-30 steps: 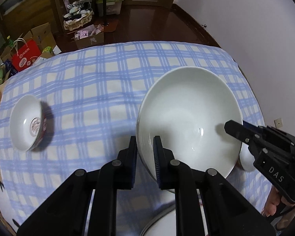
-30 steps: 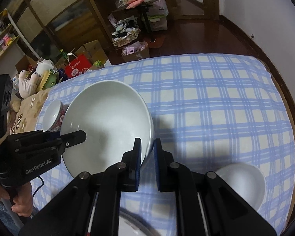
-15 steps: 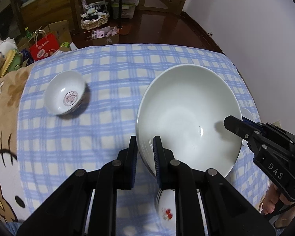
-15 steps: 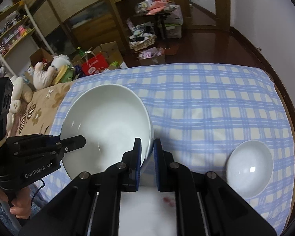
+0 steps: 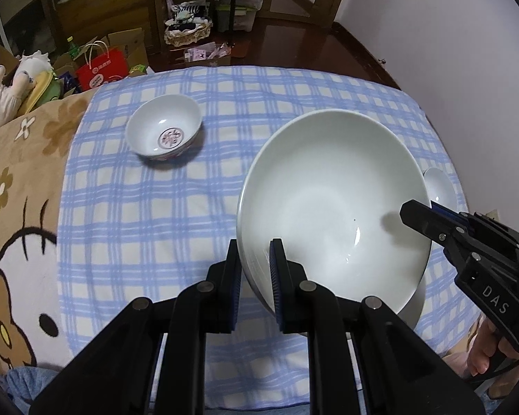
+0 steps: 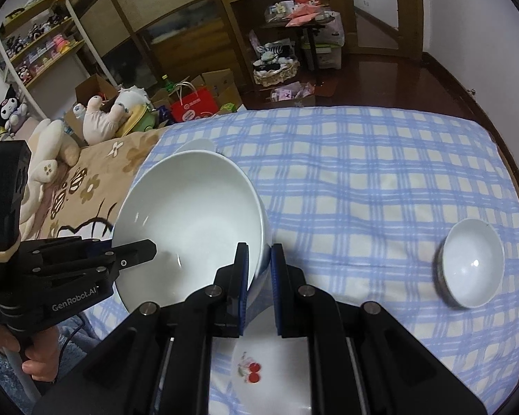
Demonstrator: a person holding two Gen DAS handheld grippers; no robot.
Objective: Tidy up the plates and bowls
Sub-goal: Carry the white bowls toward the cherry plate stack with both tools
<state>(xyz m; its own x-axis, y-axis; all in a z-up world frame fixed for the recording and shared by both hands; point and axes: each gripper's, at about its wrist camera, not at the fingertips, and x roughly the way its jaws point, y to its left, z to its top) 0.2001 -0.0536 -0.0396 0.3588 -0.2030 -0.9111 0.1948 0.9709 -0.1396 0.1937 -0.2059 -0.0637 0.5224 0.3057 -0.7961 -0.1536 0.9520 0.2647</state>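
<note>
A large white bowl (image 5: 332, 204) hangs above the blue checked cloth, held on both sides. My left gripper (image 5: 254, 269) is shut on its near rim. My right gripper (image 6: 259, 269) is shut on the opposite rim of the same bowl (image 6: 190, 221). Under the bowl lies a white plate with a cherry motif (image 6: 259, 363). A small bowl with a red emblem inside (image 5: 164, 131) stands at the far left of the cloth. A small plain white bowl (image 6: 472, 263) stands at the right, partly hidden behind the large bowl in the left wrist view (image 5: 439, 186).
The checked cloth (image 6: 363, 173) covers a bed next to a brown cartoon blanket (image 5: 14, 207). A white wall (image 5: 449, 34) runs along the right side. Plush toys (image 6: 100, 117), boxes and a red bag (image 6: 193, 103) sit beyond the far edge.
Both grippers have lifted the large bowl and drawn it back toward the near edge. The cherry plate has come into view under it, and both small bowls look farther away.
</note>
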